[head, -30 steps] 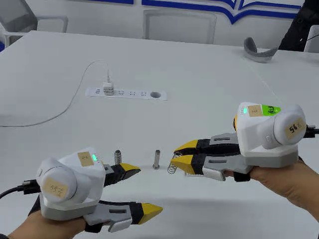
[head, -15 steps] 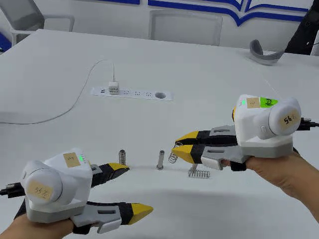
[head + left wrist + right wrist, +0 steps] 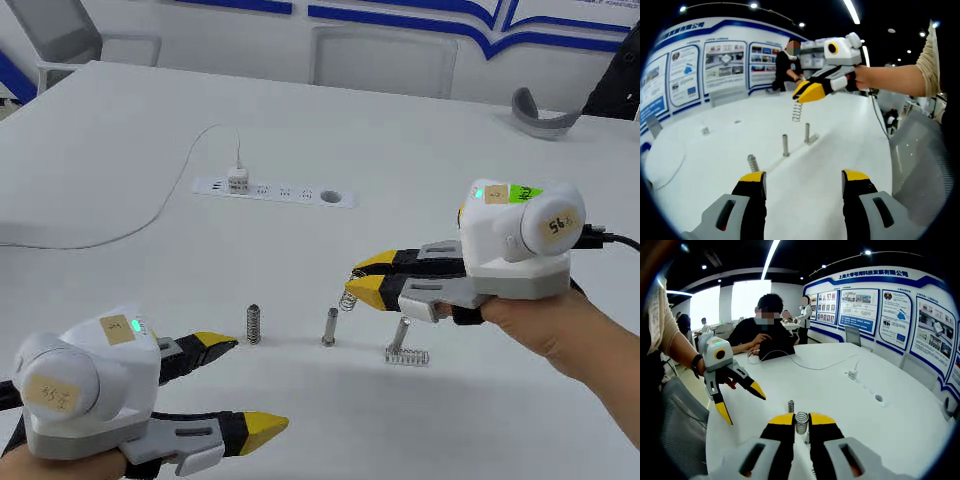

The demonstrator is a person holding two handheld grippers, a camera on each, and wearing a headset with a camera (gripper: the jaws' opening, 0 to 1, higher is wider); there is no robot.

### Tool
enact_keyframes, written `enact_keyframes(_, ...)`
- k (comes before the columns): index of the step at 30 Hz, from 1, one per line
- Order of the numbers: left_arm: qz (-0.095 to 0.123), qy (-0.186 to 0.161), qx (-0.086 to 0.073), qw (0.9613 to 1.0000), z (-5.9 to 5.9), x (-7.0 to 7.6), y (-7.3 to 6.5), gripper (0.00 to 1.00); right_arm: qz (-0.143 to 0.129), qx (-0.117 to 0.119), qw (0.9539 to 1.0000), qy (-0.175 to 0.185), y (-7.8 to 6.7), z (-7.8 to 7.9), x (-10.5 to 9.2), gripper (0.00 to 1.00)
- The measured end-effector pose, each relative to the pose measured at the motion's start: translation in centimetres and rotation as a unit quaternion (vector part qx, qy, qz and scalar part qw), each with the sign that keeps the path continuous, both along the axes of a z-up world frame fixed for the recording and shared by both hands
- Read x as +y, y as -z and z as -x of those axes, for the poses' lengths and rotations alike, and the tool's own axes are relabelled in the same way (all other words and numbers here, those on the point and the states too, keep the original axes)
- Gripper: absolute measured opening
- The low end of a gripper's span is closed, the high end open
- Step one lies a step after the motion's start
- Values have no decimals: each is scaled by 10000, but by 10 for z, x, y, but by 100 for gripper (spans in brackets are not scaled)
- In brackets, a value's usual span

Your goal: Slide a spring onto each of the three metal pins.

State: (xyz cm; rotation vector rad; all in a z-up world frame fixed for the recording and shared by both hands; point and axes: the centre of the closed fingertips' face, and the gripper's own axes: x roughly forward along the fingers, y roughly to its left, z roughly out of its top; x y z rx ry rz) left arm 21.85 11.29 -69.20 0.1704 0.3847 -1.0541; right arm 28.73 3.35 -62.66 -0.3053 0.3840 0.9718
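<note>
Over the wide white surface (image 3: pixel 150 150), the left tool (image 3: pixel 255 383) hovers with its jaws spread and empty. The right tool (image 3: pixel 365 283) pinches a small coiled metal spring (image 3: pixel 347 298), held in the air close to the bare middle metal pin (image 3: pixel 330 327).

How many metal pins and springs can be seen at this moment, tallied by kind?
Metal pins: 3 (left pin, middle pin, right pin)
Springs: 3 (fitted spring on the left pin, held spring in the right tool, loose spring lying on the table beside the right pin)
Total: 6
</note>
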Motion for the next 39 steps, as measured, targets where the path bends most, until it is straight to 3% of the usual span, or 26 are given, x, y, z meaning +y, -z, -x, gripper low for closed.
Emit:
enact_keyframes(14, -80, -111, 3, 9999, -5, 6, 2, 62, 102, 156, 9998, 115, 19, -21, 3, 12)
enact_keyframes(21, -88, -146, 26, 9999, -6, 8, 3, 61, 158, 291, 9994, 121, 32, -24, 4, 12)
enact_keyframes(39, -81, -203, 60, 9997, -7, 10, 5, 61, 160, 401, 9989, 174, 44, -29, 4, 12)
